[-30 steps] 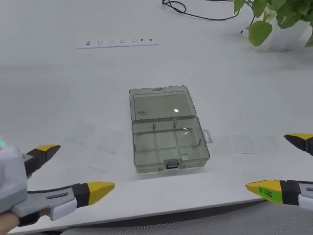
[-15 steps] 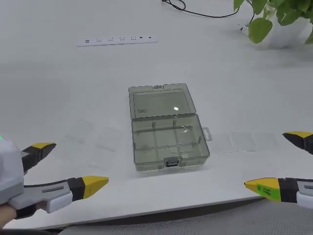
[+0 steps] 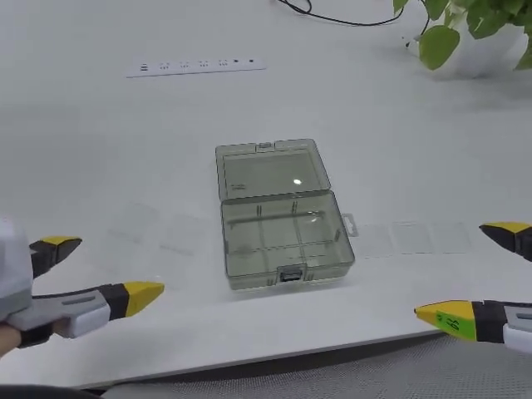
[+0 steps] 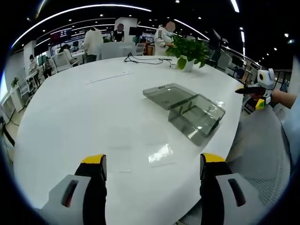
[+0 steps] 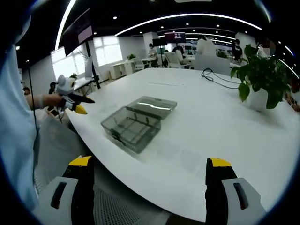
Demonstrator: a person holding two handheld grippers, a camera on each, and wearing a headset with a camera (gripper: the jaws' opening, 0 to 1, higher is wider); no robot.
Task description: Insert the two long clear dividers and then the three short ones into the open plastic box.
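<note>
- Holding the left gripper (image 3: 112, 267) low over the near edge of the table (image 3: 374, 125), at about 8 o'clock from the box (image 3: 283, 237), with its nose aiming toward 2 o'clock in the head view.
- Spreading its two yellow-tipped jaws wide apart, with nothing between them and nothing touching them.
- Wrapping a hand (image 5: 44, 100) around the back of that gripper, seen at 9 o'clock in the right gripper view.
- Holding the right gripper (image 3: 457, 271) at about 4 o'clock from the box, also off the near table edge, aiming toward 10 o'clock.
- Spreading those jaws just as wide, empty as well.
- Leaving both grippers well apart from the box, one on each side.
- Resting the smoky see-through box in the middle of the table, with its lid (image 3: 270, 168) folded open and lying flat toward 12 o'clock and the latch facing 6 o'clock.
- Showing thin lines across the inside of the box; cannot tell whether these are seated dividers or moulded ribs.
- Lying flat on the table, the clear dividers (image 3: 407, 239): one group just beside the box at 3 o'clock, another faint group near it at 9 o'clock, too pale to count.
- Lying far off at 11 o'clock, a white power strip (image 3: 195, 66); standing at 1 o'clock, a green plant (image 3: 465, 25); curling at 12 o'clock, a black cable (image 3: 332, 17).
</note>
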